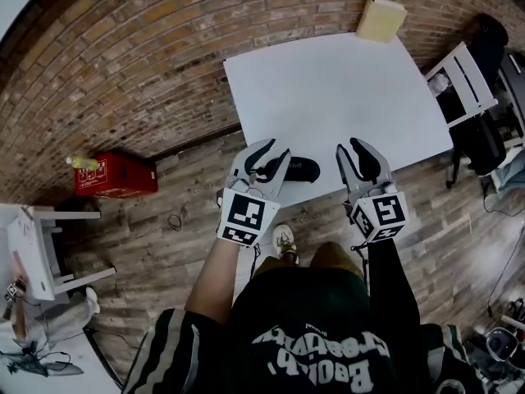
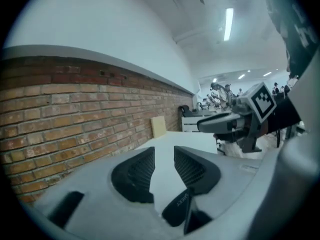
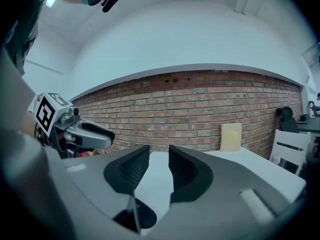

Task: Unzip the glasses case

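Looking down from my head, I see my left tool point(image 1: 273, 149) and my right tool point(image 1: 349, 146) at the near edge of the white bench point(image 1: 328, 80). The black glasses case point(image 1: 302, 169) lies on that edge between them, just beside my left tool. A pale block point(image 1: 380, 19) sits at the far right corner.

In the left gripper view, my left tool point(image 2: 164, 151) has its jaws spread. The glasses case point(image 2: 179, 208) is low down by the right jaw, not pinched.

In the right gripper view, my right tool point(image 3: 159, 151) is spread too and holds nothing. The glasses case point(image 3: 131, 218) lies low under its left jaw.
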The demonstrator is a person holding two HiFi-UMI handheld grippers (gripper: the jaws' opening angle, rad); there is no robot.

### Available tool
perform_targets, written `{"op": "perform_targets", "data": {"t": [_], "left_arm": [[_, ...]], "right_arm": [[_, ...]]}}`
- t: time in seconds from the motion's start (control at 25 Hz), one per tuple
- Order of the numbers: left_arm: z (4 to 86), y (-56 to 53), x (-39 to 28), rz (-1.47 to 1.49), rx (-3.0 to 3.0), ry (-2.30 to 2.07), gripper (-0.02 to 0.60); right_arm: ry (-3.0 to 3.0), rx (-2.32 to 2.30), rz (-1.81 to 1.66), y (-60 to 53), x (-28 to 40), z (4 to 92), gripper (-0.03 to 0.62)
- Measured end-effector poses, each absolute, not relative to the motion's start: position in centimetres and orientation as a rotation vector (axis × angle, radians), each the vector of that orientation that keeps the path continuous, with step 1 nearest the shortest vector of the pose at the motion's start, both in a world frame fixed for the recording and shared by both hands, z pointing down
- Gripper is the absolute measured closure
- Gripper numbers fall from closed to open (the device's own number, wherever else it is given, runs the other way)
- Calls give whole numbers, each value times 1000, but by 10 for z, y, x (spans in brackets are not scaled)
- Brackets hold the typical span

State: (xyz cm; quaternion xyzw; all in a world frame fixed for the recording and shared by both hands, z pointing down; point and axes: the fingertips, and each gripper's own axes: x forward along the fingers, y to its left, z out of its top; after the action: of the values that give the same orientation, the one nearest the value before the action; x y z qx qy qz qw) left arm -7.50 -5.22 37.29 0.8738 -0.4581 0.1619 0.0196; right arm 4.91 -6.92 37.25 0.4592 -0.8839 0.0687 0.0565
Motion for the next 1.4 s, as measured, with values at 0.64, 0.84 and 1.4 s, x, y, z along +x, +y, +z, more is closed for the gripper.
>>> {"op": "perform_targets", "data": {"t": [0.64, 0.84, 1.4], "left_arm": [[497, -46, -25, 1089, 2752, -856, 393], [534, -41, -20, 1316, 2726, -699, 396], [597, -39, -9, 1545, 2615, -466, 420]], "right_arm": [[-2584, 1269, 342, -61, 65, 429, 448], [-2565, 1202, 373, -65, 68, 449, 441], [-2473, 1121, 480, -61, 70, 501, 437]]}}
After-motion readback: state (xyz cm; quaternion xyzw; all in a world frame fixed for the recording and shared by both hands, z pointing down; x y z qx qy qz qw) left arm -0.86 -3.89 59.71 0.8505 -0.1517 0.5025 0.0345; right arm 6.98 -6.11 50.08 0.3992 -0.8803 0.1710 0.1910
